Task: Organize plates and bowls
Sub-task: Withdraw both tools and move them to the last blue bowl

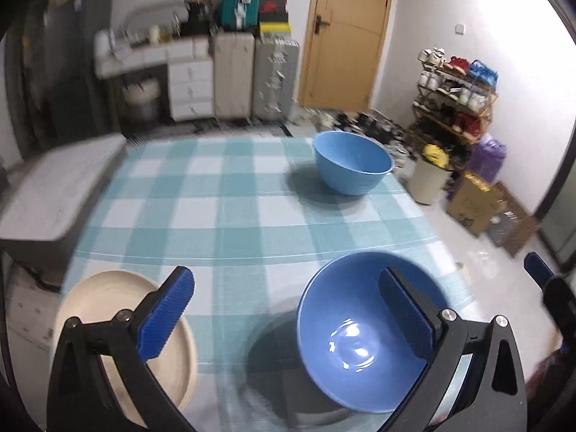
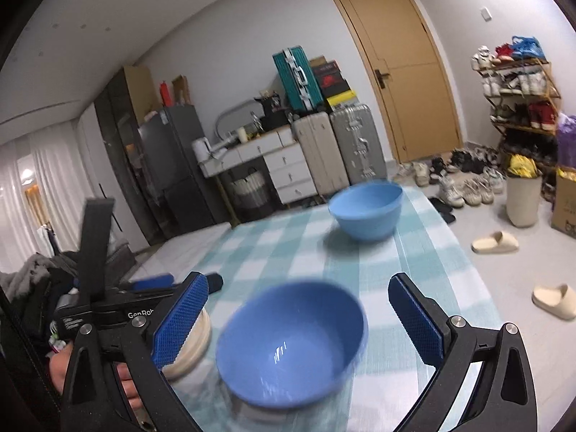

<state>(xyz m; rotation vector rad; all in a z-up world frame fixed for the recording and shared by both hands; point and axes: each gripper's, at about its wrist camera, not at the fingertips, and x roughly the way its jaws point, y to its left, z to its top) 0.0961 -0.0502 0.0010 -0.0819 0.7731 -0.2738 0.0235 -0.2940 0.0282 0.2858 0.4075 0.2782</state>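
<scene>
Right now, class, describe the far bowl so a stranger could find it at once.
Start at the checked tablecloth and look to its far end, toward the wooden door. The light blue bowl stands alone there, upright. It is paler than the deeper blue bowl near the fingers.

2 blue bowls (image 1: 360, 334) (image 1: 352, 162) upright, cream plate (image 1: 108, 298) nearby.
</scene>
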